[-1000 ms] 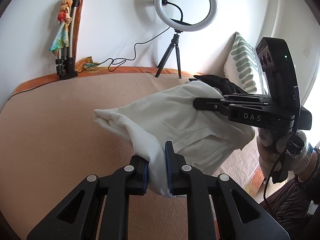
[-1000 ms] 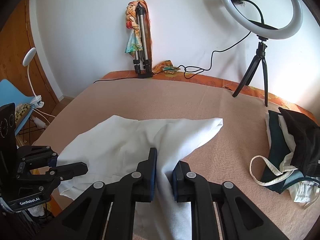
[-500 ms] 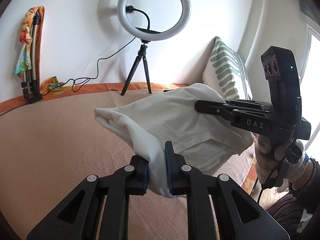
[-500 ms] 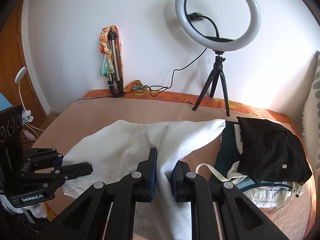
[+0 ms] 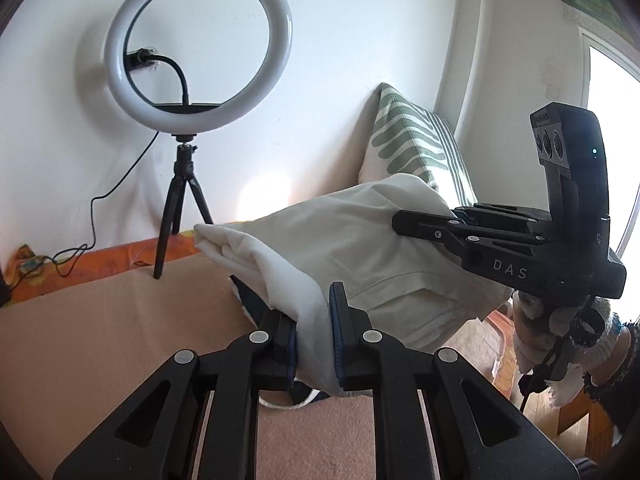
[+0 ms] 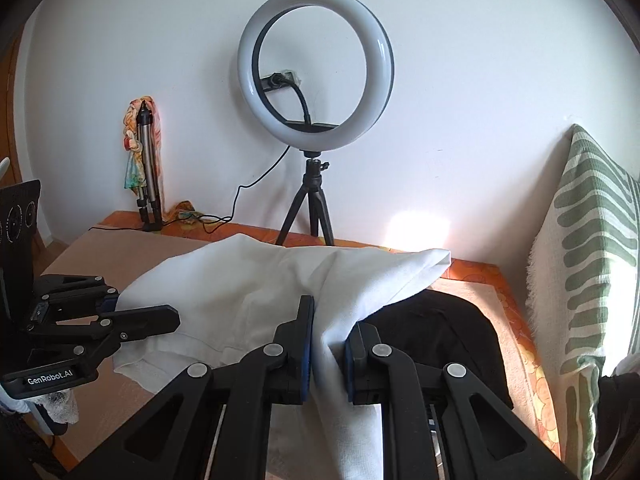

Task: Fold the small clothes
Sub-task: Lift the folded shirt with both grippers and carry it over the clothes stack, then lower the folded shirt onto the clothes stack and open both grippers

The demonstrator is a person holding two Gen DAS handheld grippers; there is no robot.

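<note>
- The white garment (image 5: 344,240) hangs in the air between the two grippers, above the bed (image 5: 100,340).
- The left gripper (image 5: 313,332) has its jaws clamped on a bunched fold.
- The right gripper (image 6: 328,344) pinches another fold, above a black garment (image 6: 436,332).

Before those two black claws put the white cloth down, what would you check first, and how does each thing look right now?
1. Left gripper clamped on the white folded cotton garment: ok.
2. Right gripper clamped on it too: ok.
3. Garment held clear of the tan blanket: ok.
4. Landing spot: black garment lies right beneath the white one; not ok if bare blanket is wanted.
5. Folded layers aligned: cannot tell.
6. Clear of the ring light on its tripod: ok.
</note>
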